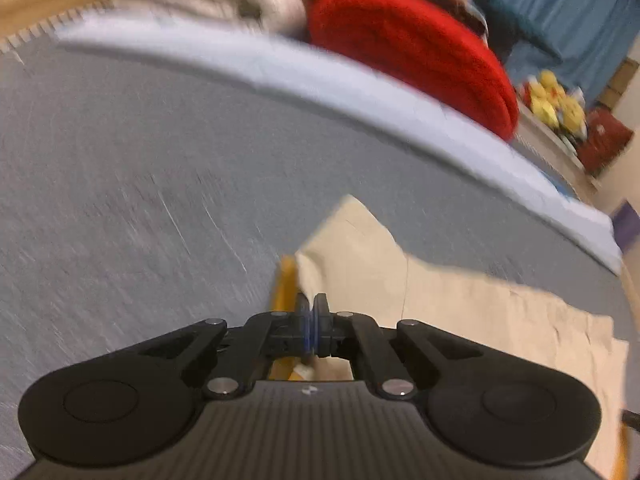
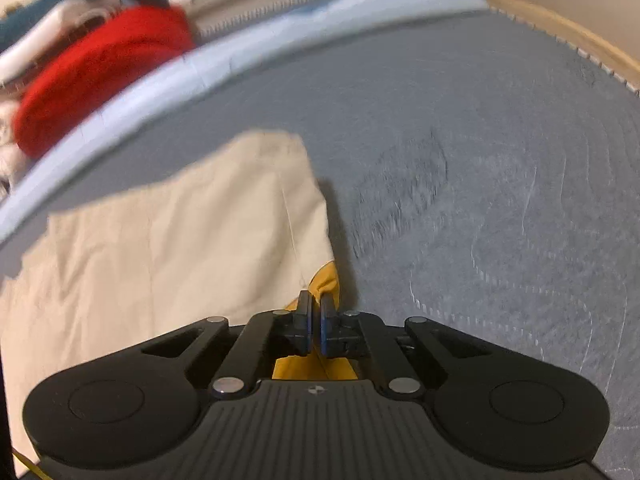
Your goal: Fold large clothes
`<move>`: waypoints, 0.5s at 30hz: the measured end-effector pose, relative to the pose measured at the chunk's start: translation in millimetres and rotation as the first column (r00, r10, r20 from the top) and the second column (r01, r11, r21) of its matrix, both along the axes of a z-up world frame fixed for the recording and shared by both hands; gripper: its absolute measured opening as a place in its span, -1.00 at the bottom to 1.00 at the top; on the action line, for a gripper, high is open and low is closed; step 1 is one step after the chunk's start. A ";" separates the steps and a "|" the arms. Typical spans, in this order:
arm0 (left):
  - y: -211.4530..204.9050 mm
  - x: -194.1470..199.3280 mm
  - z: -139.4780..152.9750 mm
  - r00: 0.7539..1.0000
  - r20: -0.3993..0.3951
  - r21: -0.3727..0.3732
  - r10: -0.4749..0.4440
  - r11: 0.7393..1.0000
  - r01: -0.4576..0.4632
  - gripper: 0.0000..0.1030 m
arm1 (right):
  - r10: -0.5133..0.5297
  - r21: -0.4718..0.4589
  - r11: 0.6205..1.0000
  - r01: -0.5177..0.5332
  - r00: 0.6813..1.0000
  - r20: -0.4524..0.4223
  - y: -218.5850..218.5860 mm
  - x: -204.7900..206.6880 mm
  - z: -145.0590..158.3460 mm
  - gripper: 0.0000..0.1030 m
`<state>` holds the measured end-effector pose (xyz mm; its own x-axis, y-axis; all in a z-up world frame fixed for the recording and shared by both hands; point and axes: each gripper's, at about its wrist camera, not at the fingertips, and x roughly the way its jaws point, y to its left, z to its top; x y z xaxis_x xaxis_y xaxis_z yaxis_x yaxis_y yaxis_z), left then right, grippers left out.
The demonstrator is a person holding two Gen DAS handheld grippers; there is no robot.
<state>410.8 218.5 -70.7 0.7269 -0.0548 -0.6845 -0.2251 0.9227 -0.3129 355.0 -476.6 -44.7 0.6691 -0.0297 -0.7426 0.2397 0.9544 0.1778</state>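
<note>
Both grippers, left (image 1: 311, 300) and right (image 2: 315, 300), pinch the beige-and-yellow garment (image 2: 168, 240); no legible writing.

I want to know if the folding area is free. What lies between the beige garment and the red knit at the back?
Only bare grey blanket and its pale blue edge lie between the beige garment and the red knit; both wrist views show it.

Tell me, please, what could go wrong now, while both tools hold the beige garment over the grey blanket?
1. Each tool, left tool and right tool, seems to pinch only a thin yellow-lined edge of the beige garment, so the cloth may slip out when lifted.
2. The garment lies wrinkled on the grey blanket; creases could be folded in.
3. The red knit sits close behind, so a wide swing might drag it.
</note>
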 end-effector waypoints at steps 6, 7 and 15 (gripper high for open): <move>-5.3 -1.7 9.4 0.998 0.057 0.045 0.017 0.999 -0.020 -0.86 | -0.051 -0.013 0.998 0.055 0.977 0.207 2.4 -11.2 30.8 -0.97; -8.4 1.1 5.7 1.000 0.006 0.072 0.016 0.997 -0.016 -0.81 | -0.063 -0.017 0.998 0.067 0.982 0.177 2.1 -9.3 25.6 -0.95; -39.4 -32.4 33.8 0.984 0.010 0.154 -0.176 0.973 0.173 -0.47 | 0.052 -0.168 0.986 -0.015 0.975 0.215 15.7 -45.6 36.3 -0.88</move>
